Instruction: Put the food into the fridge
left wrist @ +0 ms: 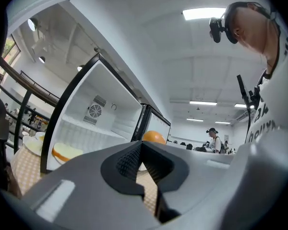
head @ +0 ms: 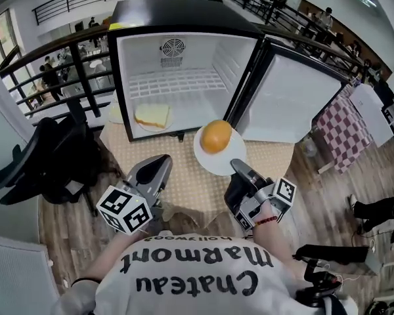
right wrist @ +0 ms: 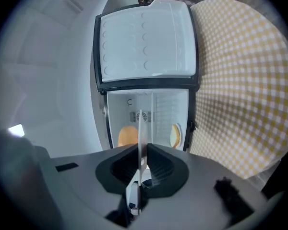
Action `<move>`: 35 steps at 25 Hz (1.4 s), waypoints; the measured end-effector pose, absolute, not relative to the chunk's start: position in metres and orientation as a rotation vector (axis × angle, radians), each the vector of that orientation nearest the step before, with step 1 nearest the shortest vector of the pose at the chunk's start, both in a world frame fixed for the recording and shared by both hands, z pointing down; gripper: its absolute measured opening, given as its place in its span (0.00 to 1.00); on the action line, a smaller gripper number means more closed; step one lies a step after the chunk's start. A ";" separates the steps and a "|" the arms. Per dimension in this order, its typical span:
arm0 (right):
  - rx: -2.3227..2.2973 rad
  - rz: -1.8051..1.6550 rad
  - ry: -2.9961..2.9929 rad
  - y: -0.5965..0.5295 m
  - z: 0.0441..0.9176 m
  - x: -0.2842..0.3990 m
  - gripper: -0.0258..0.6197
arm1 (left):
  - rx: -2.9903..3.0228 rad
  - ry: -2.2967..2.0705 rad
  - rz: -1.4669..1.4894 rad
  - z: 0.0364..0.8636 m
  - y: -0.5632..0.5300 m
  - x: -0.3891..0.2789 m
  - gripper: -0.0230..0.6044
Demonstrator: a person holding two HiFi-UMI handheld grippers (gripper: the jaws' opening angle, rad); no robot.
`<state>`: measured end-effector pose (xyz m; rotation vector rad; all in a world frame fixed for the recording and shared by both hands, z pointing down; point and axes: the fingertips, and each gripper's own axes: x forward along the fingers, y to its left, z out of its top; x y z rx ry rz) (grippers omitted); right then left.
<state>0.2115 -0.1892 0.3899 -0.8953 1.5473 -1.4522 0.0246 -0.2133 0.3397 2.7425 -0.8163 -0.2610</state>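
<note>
The right gripper [head: 236,165] is clamped on the rim of a plate [head: 218,167], held edge-on between its jaws. The plate carries an orange [head: 216,136] just in front of the open fridge [head: 184,77]. The left gripper [head: 159,164] has its jaws together, empty, above the table [head: 184,189]. Bread [head: 152,115] lies on the fridge floor, at its left.

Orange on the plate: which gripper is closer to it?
Right. The right gripper pinches the edge of the white plate carrying the orange, just below the fruit in the head view. The left gripper is farther away, lower left of it, touching neither.
</note>
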 end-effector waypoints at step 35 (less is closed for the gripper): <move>-1.155 -1.407 1.488 -0.424 0.490 0.214 0.12 | 2.540 -0.824 -0.066 0.421 -0.347 -0.050 0.04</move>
